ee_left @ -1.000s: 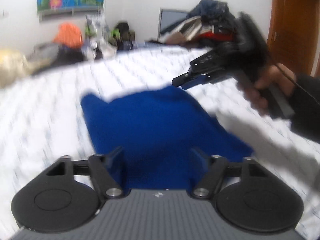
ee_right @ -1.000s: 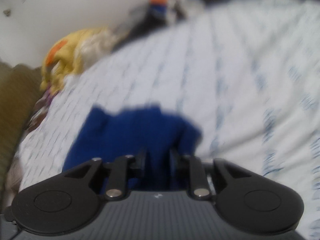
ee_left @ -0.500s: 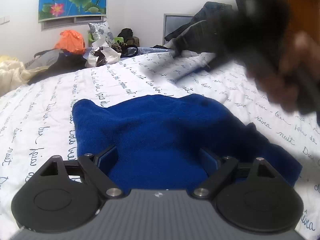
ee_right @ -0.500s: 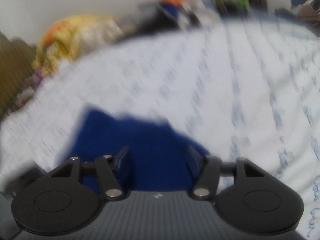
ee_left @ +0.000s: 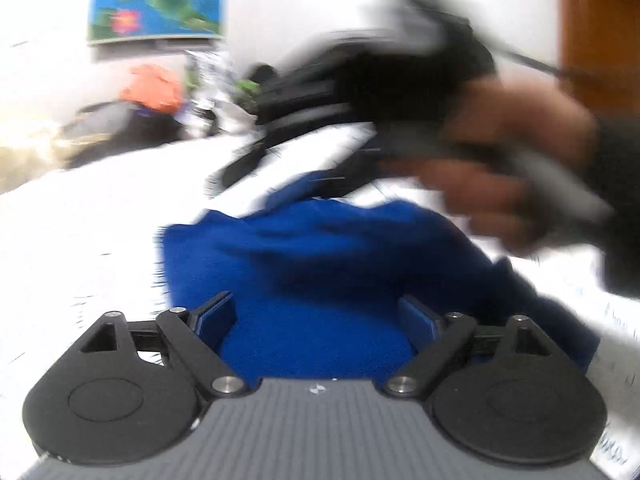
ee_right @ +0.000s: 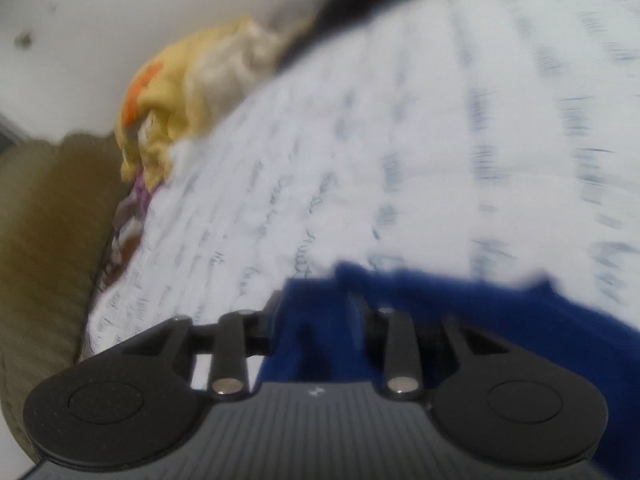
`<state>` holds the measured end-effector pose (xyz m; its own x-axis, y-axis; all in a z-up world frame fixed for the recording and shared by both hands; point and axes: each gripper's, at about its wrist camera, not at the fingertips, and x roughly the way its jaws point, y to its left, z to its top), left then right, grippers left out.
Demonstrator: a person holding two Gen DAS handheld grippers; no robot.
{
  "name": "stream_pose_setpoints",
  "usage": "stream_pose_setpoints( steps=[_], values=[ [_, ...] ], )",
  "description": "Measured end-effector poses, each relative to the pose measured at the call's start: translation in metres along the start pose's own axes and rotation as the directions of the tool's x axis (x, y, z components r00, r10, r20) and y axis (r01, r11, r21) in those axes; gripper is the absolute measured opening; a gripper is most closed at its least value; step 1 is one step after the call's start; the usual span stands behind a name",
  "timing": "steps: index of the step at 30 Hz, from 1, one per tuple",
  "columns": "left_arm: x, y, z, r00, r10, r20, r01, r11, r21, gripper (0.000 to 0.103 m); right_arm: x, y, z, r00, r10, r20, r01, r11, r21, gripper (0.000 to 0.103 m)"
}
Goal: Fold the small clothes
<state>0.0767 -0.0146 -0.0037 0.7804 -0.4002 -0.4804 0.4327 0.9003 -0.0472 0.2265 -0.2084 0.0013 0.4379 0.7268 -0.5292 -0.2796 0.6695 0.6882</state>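
Hovering over the blue cloth (ee_left: 320,264) on the bed (ee_right: 360,184), left gripper (ee_left: 316,316) fingers released, spread wide. Right gripper (ee_right: 320,312), fingers just closing, clenched on a cloth fold at its far edge; frames blurred.

Ribbed grey housing on the left hand-held gripper (ee_left: 316,316), flanked by two round black discs, black linkage arms pinned with silver screws, blue pads on the fingers (ee_left: 216,314). Same build on the right hand-held gripper (ee_right: 320,312). Behind, blurred: a dark sleeve (ee_left: 618,200), a thin black cable (ee_left: 528,62).
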Motion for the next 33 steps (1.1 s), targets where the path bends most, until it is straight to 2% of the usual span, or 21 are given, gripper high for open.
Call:
stream_pose_setpoints(
  steps=[2, 3, 5, 7, 9, 10, 11, 12, 13, 14, 15, 16, 19, 21, 22, 23, 26, 27, 28, 30, 33],
  values=[
    [-0.026, 0.017, -0.004, 1.000, -0.016, 0.000, 0.015, 0.986, -0.166, 0.101, -0.060, -0.001, -0.031, 0.997, 0.035, 0.072, -0.033, 0.999, -0.024, 0.066],
    [-0.037, 0.027, -0.008, 0.999, -0.041, -0.016, 0.035, 0.967, -0.251, 0.100, -0.089, -0.005, -0.047, 0.995, 0.025, 0.099, -0.022, 0.999, -0.033, 0.084],
    [-0.047, 0.043, -0.017, 0.990, -0.116, -0.084, 0.070, 0.903, -0.424, 0.094, -0.128, -0.019, -0.080, 0.995, -0.016, 0.097, 0.019, 0.999, -0.027, 0.087],
    [-0.046, 0.049, -0.027, 0.967, -0.197, -0.165, 0.080, 0.842, -0.534, 0.082, -0.146, -0.045, -0.113, 0.997, -0.051, 0.063, 0.047, 0.997, 0.057, 0.087],
    [-0.051, 0.048, -0.029, 0.960, -0.212, -0.185, 0.075, 0.826, -0.558, 0.081, -0.148, -0.062, -0.138, 0.999, -0.047, 0.019, 0.045, 0.992, 0.116, 0.086],
    [-0.051, 0.047, -0.029, 0.949, -0.246, -0.198, 0.090, 0.812, -0.577, 0.076, -0.149, -0.066, -0.152, 0.999, -0.036, -0.006, 0.036, 0.992, 0.124, 0.084],
    [-0.050, 0.045, -0.029, 0.939, -0.271, -0.212, 0.097, 0.799, -0.593, 0.069, -0.148, -0.061, -0.159, 1.000, -0.015, 0.005, 0.014, 0.993, 0.113, 0.082],
    [-0.049, 0.042, -0.028, 0.937, -0.261, -0.230, 0.083, 0.809, -0.582, 0.061, -0.147, -0.059, -0.163, 1.000, 0.003, -0.011, -0.002, 0.993, 0.117, 0.070],
    [-0.047, 0.038, -0.025, 0.940, -0.213, -0.265, 0.041, 0.844, -0.534, 0.033, -0.145, -0.056, -0.164, 0.999, 0.004, -0.034, 0.000, 0.993, 0.120, 0.033],
    [-0.044, 0.035, -0.022, 0.939, -0.154, -0.308, -0.013, 0.877, -0.480, 0.017, -0.146, -0.050, -0.165, 0.998, -0.017, -0.056, 0.023, 0.995, 0.101, 0.017],
    [-0.044, 0.038, -0.021, 0.934, -0.138, -0.328, -0.033, 0.884, -0.466, 0.016, -0.144, -0.047, -0.165, 0.997, -0.027, -0.066, 0.032, 0.997, 0.076, 0.013],
    [-0.047, 0.041, -0.018, 0.930, -0.128, -0.346, -0.051, 0.885, -0.464, 0.016, -0.147, -0.043, -0.165, 0.997, -0.027, -0.065, 0.031, 0.998, 0.061, 0.013],
    [-0.064, 0.035, -0.014, 0.930, -0.034, -0.366, -0.098, 0.936, -0.337, 0.013, -0.163, -0.023, -0.165, 0.999, 0.016, -0.045, -0.016, 1.000, 0.006, 0.012],
    [-0.067, 0.031, -0.020, 0.922, -0.011, -0.386, -0.110, 0.950, -0.292, 0.013, -0.165, -0.018, -0.166, 0.998, -0.023, -0.063, 0.021, 0.999, -0.029, 0.013],
    [-0.067, 0.031, -0.024, 0.921, -0.013, -0.390, -0.111, 0.949, -0.294, 0.014, -0.161, -0.023, -0.169, 0.993, -0.074, -0.096, 0.070, 0.997, -0.044, 0.015],
    [-0.066, 0.031, -0.026, 0.922, -0.009, -0.388, -0.115, 0.948, -0.296, 0.014, -0.157, -0.027, -0.173, 0.991, -0.089, -0.104, 0.084, 0.995, -0.048, 0.014],
    [-0.067, 0.032, -0.026, 0.924, -0.005, -0.381, -0.118, 0.946, -0.300, 0.014, -0.163, -0.028, -0.159, 0.991, -0.080, -0.106, 0.081, 0.997, 0.002, 0.026],
    [-0.068, 0.032, -0.026, 0.925, -0.006, -0.380, -0.116, 0.948, -0.298, 0.014, -0.168, -0.027, -0.150, 0.993, -0.092, -0.069, 0.092, 0.996, -0.002, 0.037],
    [-0.069, 0.032, -0.025, 0.925, -0.008, -0.380, -0.114, 0.948, -0.297, 0.014, -0.173, -0.025, -0.140, 0.995, -0.100, -0.021, 0.100, 0.995, -0.006, 0.060],
    [-0.066, 0.033, -0.024, 0.924, -0.011, -0.382, -0.112, 0.948, -0.299, 0.014, -0.174, -0.026, -0.116, 0.994, -0.092, 0.060, 0.093, 0.996, -0.013, 0.092],
    [-0.065, 0.032, -0.024, 0.924, -0.011, -0.381, -0.112, 0.947, -0.300, 0.014, -0.150, -0.037, -0.079, 0.984, -0.165, 0.064, 0.164, 0.986, 0.009, 0.092]
  ],
)
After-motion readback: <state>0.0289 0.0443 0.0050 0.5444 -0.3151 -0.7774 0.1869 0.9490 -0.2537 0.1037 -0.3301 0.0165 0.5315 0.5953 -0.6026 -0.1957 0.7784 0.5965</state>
